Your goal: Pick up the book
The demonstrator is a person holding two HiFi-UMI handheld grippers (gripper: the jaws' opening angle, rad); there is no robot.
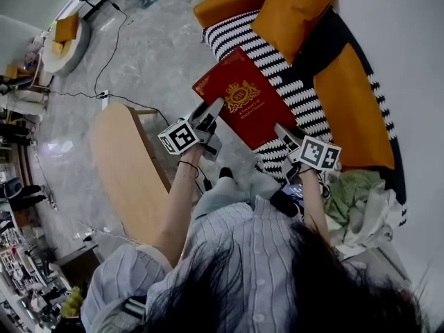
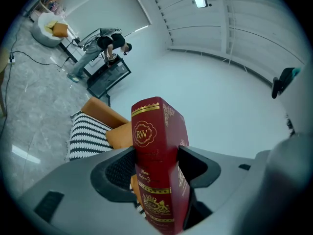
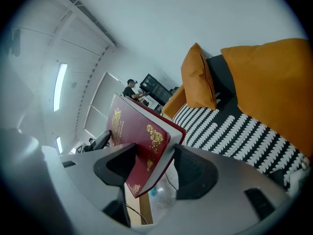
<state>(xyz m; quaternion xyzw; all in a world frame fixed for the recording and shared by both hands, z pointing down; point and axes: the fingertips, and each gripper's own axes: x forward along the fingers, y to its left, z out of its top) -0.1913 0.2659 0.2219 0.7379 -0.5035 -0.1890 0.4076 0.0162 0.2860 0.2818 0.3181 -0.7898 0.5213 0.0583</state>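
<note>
Above the striped sofa [image 1: 277, 54], the red book [image 1: 244, 97] is held up: left gripper [image 1: 211, 111] clamps its spine, right gripper [image 1: 283, 132] its page edge.

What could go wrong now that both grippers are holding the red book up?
The right gripper pinches only a corner of the book on its page side, so it may slip there. The left gripper grips the spine; if the two pull apart, the book could twist free and drop.

One red book [image 1: 243, 99], two claws [image 1: 211, 113] [image 1: 286, 136], one striped sofa [image 1: 277, 64], one wooden table [image 1: 128, 172]
</note>
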